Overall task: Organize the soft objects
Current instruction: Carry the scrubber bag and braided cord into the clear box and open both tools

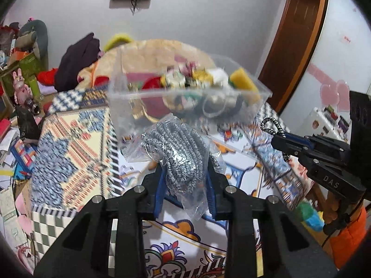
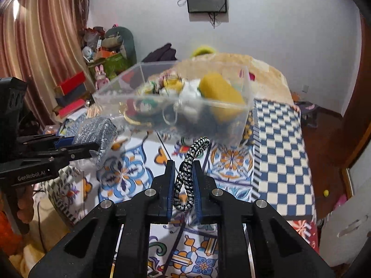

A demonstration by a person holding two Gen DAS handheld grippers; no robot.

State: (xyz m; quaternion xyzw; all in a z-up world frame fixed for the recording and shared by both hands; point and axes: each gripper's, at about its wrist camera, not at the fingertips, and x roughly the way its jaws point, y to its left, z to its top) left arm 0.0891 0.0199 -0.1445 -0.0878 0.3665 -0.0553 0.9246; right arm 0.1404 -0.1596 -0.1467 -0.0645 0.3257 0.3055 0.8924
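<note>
Your clear plastic bag of grey-and-white speckled cord (image 1: 178, 155) sits upright, pinched between the left fingers (image 1: 160, 185). Your black-and-white braided cord loop (image 2: 187, 176) stands up between the right fingers (image 2: 170, 185). Just beyond both, the clear plastic bin (image 1: 185, 97) holds a yellow sponge (image 2: 220, 95) and mixed small soft items.

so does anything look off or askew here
The clear plastic bin of small soft items sits tilted rather than level. A black-and-white cord loops loosely out of the right tool, apart from the bagged cord bundle in the left tool.
</note>
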